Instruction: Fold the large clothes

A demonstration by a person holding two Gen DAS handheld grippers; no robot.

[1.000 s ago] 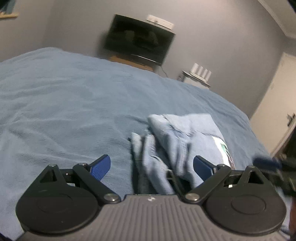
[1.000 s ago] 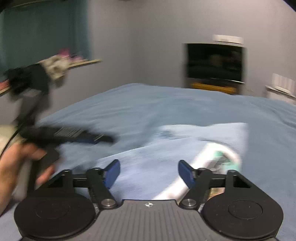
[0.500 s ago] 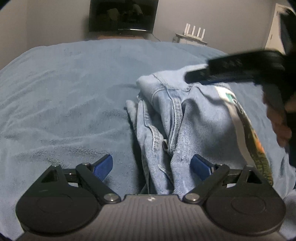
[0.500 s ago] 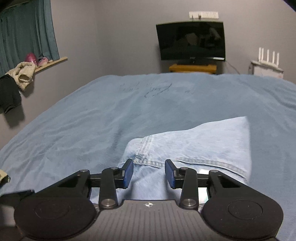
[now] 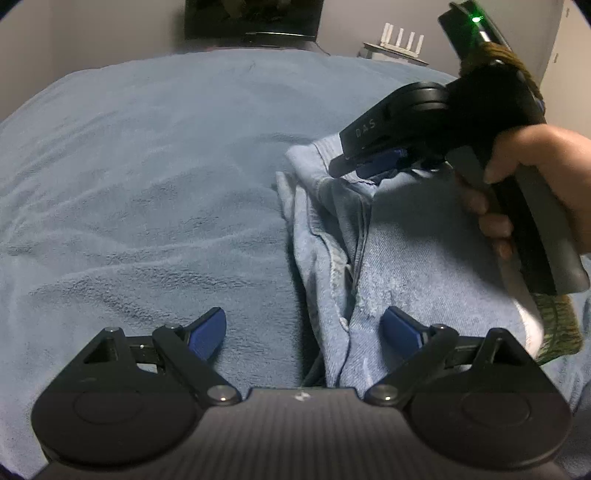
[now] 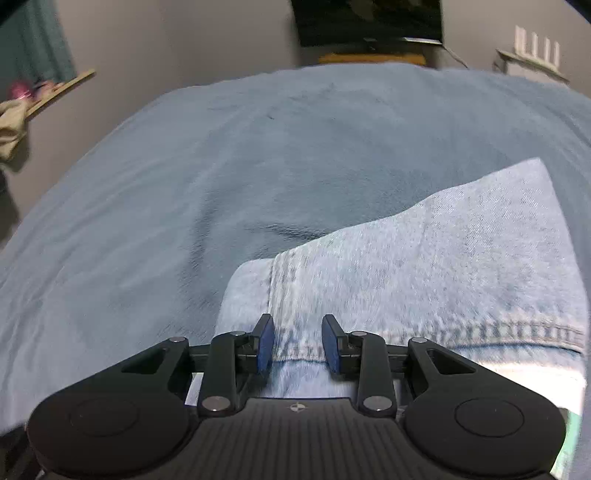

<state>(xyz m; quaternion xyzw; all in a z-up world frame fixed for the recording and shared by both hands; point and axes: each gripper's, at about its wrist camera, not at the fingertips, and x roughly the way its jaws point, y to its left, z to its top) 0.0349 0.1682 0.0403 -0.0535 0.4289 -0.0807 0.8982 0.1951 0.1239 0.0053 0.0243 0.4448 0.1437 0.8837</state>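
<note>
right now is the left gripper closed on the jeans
No, the left gripper stands wide open, one finger over the blue blanket, the other over the jeans.

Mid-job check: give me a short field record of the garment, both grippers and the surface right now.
garment: folded light-blue jeans, lying on the bed
surface: blue blanket
left gripper: jaws wide open over the near edge of the jeans, nothing gripped
right gripper: jaws have just been closing, narrow gap, over a seam at the far corner; grip not confirmed
right hand: around the gripper handle
background: television on the wall
</note>
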